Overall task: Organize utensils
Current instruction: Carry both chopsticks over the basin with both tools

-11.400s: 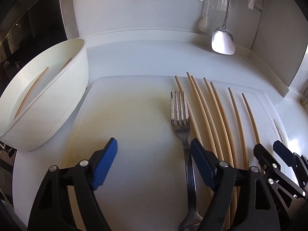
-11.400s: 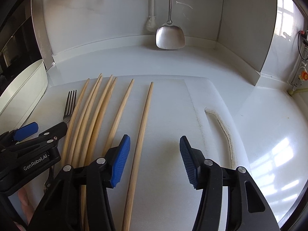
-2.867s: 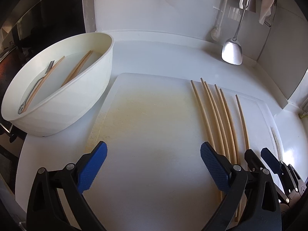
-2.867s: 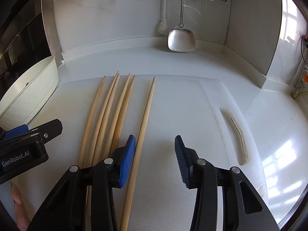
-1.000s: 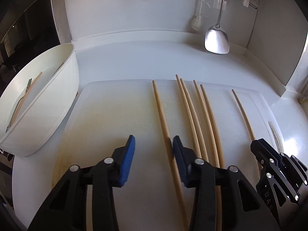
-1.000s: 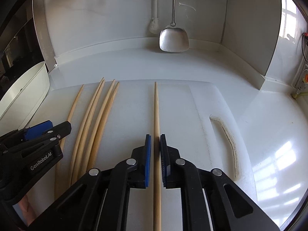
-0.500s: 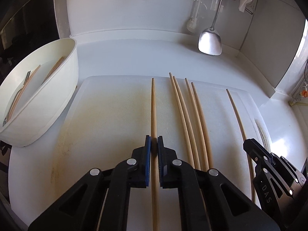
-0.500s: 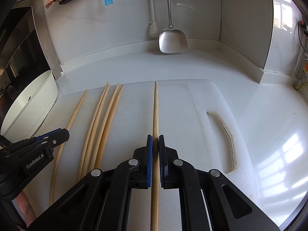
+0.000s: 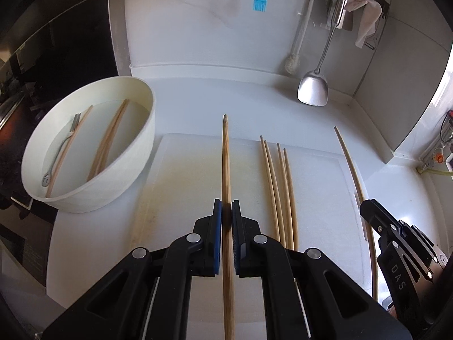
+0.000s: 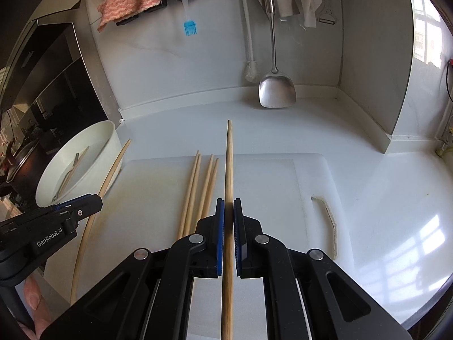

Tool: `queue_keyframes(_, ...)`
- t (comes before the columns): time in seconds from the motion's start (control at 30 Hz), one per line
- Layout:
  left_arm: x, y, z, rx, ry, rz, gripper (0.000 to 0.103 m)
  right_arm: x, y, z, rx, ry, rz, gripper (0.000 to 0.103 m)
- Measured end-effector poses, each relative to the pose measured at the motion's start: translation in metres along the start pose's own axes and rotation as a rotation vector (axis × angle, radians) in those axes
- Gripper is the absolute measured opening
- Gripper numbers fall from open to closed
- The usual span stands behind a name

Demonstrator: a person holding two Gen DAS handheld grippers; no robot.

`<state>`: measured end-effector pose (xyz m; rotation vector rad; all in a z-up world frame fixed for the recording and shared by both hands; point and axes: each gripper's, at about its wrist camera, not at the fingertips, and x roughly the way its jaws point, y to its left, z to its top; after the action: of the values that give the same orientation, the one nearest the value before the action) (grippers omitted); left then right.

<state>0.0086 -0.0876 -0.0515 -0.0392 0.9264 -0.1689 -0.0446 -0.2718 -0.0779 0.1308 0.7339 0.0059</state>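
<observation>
Nearest, in the left wrist view: left gripper [image 9: 226,218], with jaws pressed together on one wooden chopstick, here called the left chopstick [image 9: 225,155]. Gripped well back from the thin tip and in line with the jaws, probably so that the tip can lead the way into a container. Seems lifted off the cutting board [image 9: 184,175], tip reaching out over the white desk [image 9: 226,96] behind it.

Same picture on the other side: right gripper [image 10: 228,212], jaws likewise clamped on a second stick, the right chopstick [image 10: 228,164]. Also held lengthwise and seemingly raised. One stick for each gripper, so likely meant to be carried off as a pair.

Further out, flat on the board between the two held ones: four loose chopsticks [image 9: 279,187], lying as two close pairs, tips pointing away. Not yet collected, and probably laid parallel for easy picking one by one.

Just beside the board's far left corner: a white bowl [image 9: 133,175], already holding a fork [image 9: 61,147] and some sorted chopsticks [image 9: 109,138] leaning on its wall. Judged to be the collecting place.

Farthest, against the back wall: a hanging metal spatula [image 9: 312,90] and a blue brush [image 9: 260,2], apart from the work.
</observation>
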Motion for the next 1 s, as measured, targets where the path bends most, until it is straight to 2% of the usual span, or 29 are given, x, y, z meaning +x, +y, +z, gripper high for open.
queue_keyframes(0.23, -0.049, 0.053, 0.014, -0.098, -0.040, 0.067, 0.007, -0.025, 0.048, 0.030, -0.095, -0.016, 0.085, 0.006)
queue_keyframes(0.47, -0.071, 0.133, 0.042, -0.158, -0.077, 0.123, 0.007, -0.018, 0.126, 0.059, -0.146, -0.018, 0.175, 0.006)
queue_keyframes(0.7, -0.051, 0.227, 0.079, -0.130, -0.070, 0.119, 0.007, 0.025, 0.215, 0.081, -0.139, 0.002, 0.174, 0.006)
queue_keyframes(0.83, -0.025, 0.262, 0.095, -0.093, -0.031, 0.100, 0.007, 0.054, 0.254, 0.088, -0.110, 0.026, 0.159, 0.006)
queue_keyframes(1.0, 0.010, 0.284, 0.105, -0.055, 0.024, 0.072, 0.007, 0.089, 0.283, 0.090, -0.087, 0.080, 0.143, 0.006)
